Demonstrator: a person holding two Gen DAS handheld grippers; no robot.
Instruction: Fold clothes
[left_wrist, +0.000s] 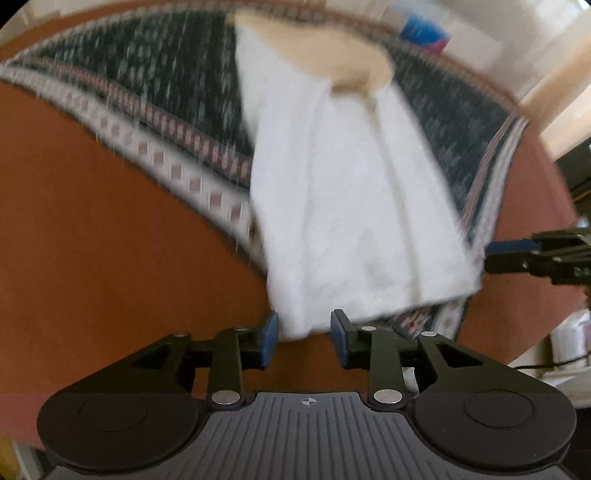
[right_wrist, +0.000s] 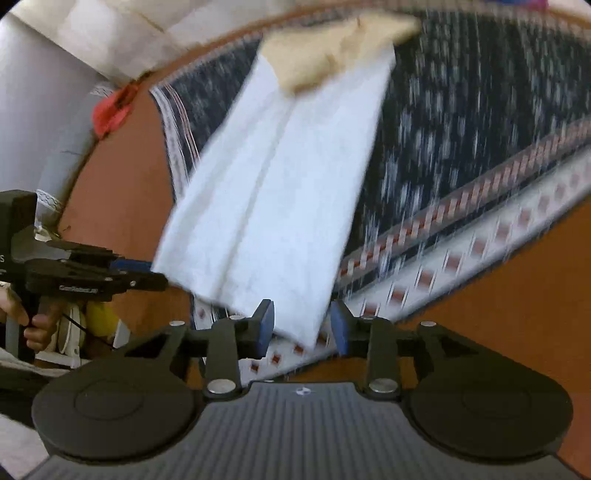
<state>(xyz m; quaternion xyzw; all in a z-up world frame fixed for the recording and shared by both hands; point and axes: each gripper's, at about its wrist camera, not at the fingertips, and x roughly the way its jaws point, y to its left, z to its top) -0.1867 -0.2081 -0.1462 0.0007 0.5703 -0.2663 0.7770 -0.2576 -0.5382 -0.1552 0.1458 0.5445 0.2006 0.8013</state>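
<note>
A white garment (left_wrist: 351, 192) folded into a long strip lies on a dark patterned cloth (left_wrist: 155, 74) over an orange-brown table (left_wrist: 92, 240). A beige cloth (left_wrist: 325, 48) lies on its far end. My left gripper (left_wrist: 304, 338) is open, its blue pads either side of the garment's near left corner. My right gripper (right_wrist: 302, 326) is open around the near right corner of the garment (right_wrist: 273, 184). The right gripper also shows at the right edge of the left wrist view (left_wrist: 517, 254), and the left gripper at the left of the right wrist view (right_wrist: 122, 273). Both views are motion-blurred.
The patterned cloth (right_wrist: 461, 147) has a fringed white border with red squares (right_wrist: 480, 243). A red object (right_wrist: 110, 110) sits at the table's far left edge. A blue item (left_wrist: 424, 31) lies beyond the table. Walls and furniture surround the table.
</note>
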